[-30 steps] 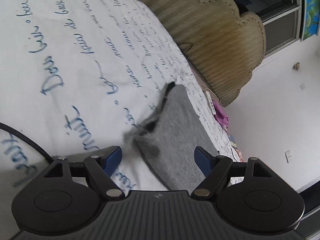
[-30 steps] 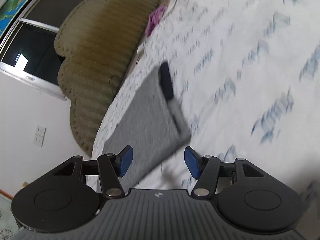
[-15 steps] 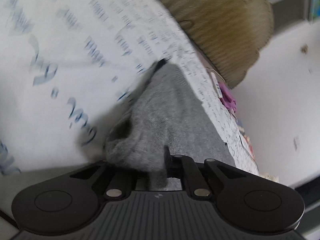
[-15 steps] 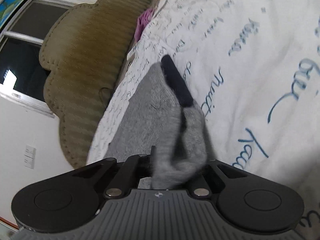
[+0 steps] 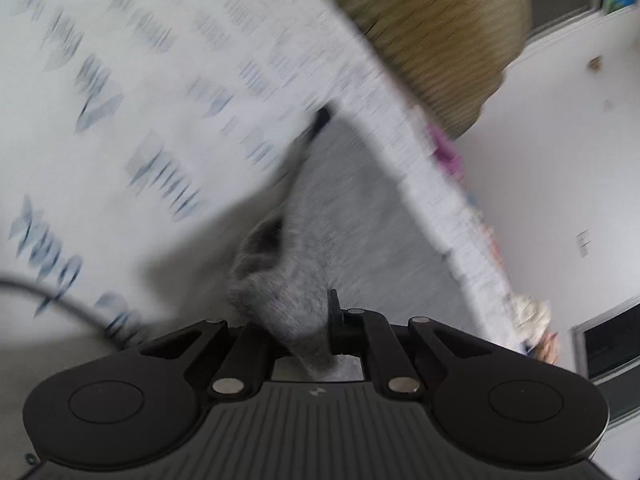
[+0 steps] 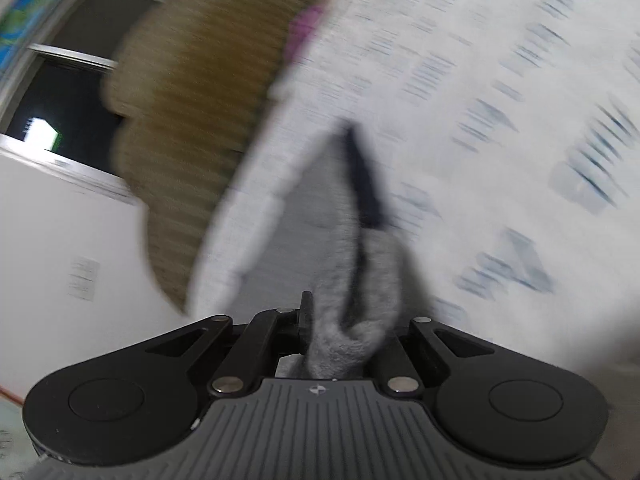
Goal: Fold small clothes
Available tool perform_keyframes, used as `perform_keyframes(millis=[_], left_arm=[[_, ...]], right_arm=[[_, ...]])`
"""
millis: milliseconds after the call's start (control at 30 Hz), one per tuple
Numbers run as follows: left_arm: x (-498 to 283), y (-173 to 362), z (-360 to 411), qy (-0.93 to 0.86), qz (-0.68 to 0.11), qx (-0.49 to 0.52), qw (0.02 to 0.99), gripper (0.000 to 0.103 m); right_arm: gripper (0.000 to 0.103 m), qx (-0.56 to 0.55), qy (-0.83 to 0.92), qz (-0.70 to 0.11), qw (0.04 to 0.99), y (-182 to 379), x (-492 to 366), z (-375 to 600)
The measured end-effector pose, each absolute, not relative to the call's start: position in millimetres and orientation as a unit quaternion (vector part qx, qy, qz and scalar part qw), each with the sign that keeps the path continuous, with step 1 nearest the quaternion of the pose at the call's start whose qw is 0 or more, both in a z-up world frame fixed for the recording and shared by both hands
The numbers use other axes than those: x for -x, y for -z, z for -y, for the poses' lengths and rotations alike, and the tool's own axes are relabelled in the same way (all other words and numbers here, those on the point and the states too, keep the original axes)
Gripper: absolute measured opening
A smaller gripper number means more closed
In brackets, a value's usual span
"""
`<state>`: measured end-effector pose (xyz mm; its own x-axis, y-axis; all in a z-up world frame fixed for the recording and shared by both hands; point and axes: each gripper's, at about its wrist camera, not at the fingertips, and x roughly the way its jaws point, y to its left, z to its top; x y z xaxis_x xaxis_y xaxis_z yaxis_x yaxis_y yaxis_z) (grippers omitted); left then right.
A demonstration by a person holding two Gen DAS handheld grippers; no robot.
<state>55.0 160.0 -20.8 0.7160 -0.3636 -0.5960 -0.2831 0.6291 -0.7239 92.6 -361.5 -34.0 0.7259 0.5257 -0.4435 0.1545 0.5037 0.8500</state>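
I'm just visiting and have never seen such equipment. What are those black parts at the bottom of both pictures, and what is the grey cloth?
No robot here: a person holds a two-finger tool in each hand, and each carries a camera looking along its fingers. One picture is from the left tool, the other from the right tool. Both are shut on the near edge of a small grey garment with a dark band at its far end. It lies on a white bedsheet printed with blue writing. Beyond stands a tan headboard. Both pictures are blurred.
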Motion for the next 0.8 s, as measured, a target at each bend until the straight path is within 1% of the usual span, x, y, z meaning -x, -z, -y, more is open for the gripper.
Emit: perform_keyframes(millis=[33, 67, 100, 133, 167, 200, 233, 267, 300, 333, 400, 433, 500, 567, 700, 767, 800], left_arm=[[-51, 22, -162, 0.022, -0.369, 0.428, 0.825, 0.009], [-44, 17, -164, 0.016, -0.358, 0.419, 0.834, 0.010], [-38, 6, -166, 0.004, -0.349, 0.398, 0.848, 0.013], [-32, -7, -169, -0.009, -0.338, 0.369, 0.866, 0.016], [-25, -20, -171, -0.023, -0.322, 0.343, 0.882, 0.022], [-20, -35, -174, -0.040, -0.293, 0.315, 0.902, 0.031], [-18, -50, -174, -0.051, -0.266, 0.285, 0.919, 0.037], [-21, -64, -171, -0.054, -0.243, 0.248, 0.936, 0.054], [-31, -75, -164, -0.051, -0.227, 0.207, 0.950, 0.064], [-43, -82, -154, -0.049, -0.210, 0.159, 0.964, 0.065], [-76, -84, -135, -0.036, -0.194, 0.083, 0.977, 0.065], [-97, -80, -128, -0.033, -0.200, 0.065, 0.977, 0.065], [-146, -68, -120, -0.040, -0.235, 0.047, 0.970, 0.065], [-184, -52, -109, -0.046, -0.290, 0.020, 0.956, 0.064], [-230, -21, -85, -0.002, -0.360, -0.037, 0.932, 0.064], [-237, -7, -80, -0.010, -0.372, -0.068, 0.926, 0.065], [-239, -6, -80, -0.009, -0.369, -0.065, 0.927, 0.052]], right_arm=[[0.015, -0.472, -0.101, -0.359, 0.799, 41, -89, 362], [0.018, -0.467, -0.111, -0.348, 0.805, 43, -85, 363], [0.027, -0.466, -0.113, -0.345, 0.807, 38, -82, 365], [0.034, -0.460, -0.108, -0.344, 0.811, 30, -79, 369], [0.040, -0.450, -0.106, -0.333, 0.822, 19, -76, 374], [0.053, -0.433, -0.098, -0.313, 0.840, 7, -72, 382], [0.059, -0.408, -0.089, -0.292, 0.860, -7, -70, 388], [0.059, -0.383, -0.082, -0.275, 0.878, -19, -72, 394], [0.059, -0.359, -0.078, -0.264, 0.892, -30, -79, 399], [0.059, -0.342, -0.079, -0.262, 0.899, -37, -91, 401], [0.059, -0.320, -0.095, -0.275, 0.901, -45, -125, 401], [0.059, -0.310, -0.101, -0.280, 0.903, -46, -146, 398], [0.058, -0.288, -0.107, -0.292, 0.906, -46, -186, 388], [0.058, -0.258, -0.108, -0.315, 0.907, -42, -221, 371], [0.058, -0.199, -0.117, -0.365, 0.902, -26, -263, 333], [0.050, -0.171, -0.122, -0.390, 0.897, -16, -276, 320], [0.031, -0.158, -0.123, -0.398, 0.895, -11, -276, 315]])
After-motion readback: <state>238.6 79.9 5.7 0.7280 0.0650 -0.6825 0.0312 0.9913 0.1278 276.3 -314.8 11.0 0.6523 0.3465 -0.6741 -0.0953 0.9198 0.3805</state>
